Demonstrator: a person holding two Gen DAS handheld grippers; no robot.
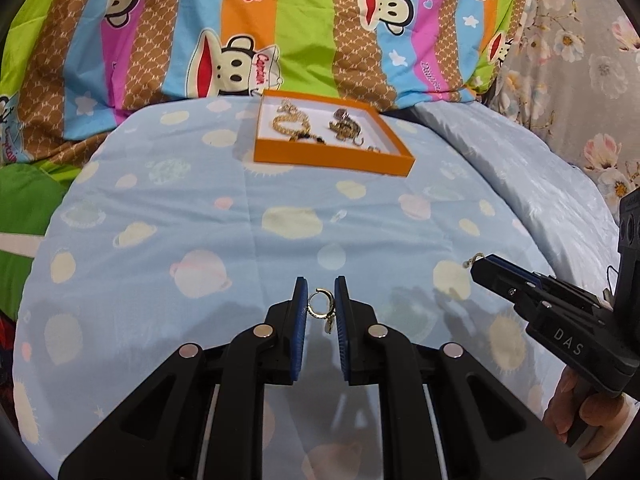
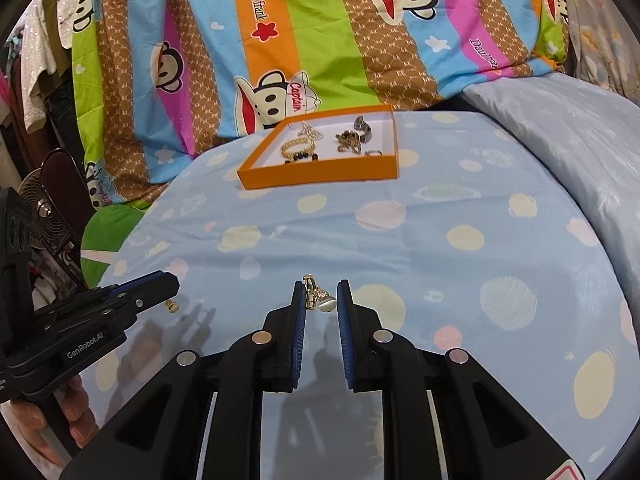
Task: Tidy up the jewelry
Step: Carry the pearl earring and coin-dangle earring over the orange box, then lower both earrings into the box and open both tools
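Note:
An orange tray with a white floor holds gold chains and several small pieces; it sits at the far end of the blue bedspread and also shows in the right wrist view. My left gripper is shut on a gold hoop earring with a small dangling charm, held between the blue pads just above the cloth. My right gripper is shut on a gold earring with a pearl drop. Each gripper shows in the other's view, the right one and the left one.
The blue planet-print bedspread covers the work surface. A striped monkey-print quilt rises behind the tray. A floral cloth lies at the right. A fan and hanging clothes stand at the left edge.

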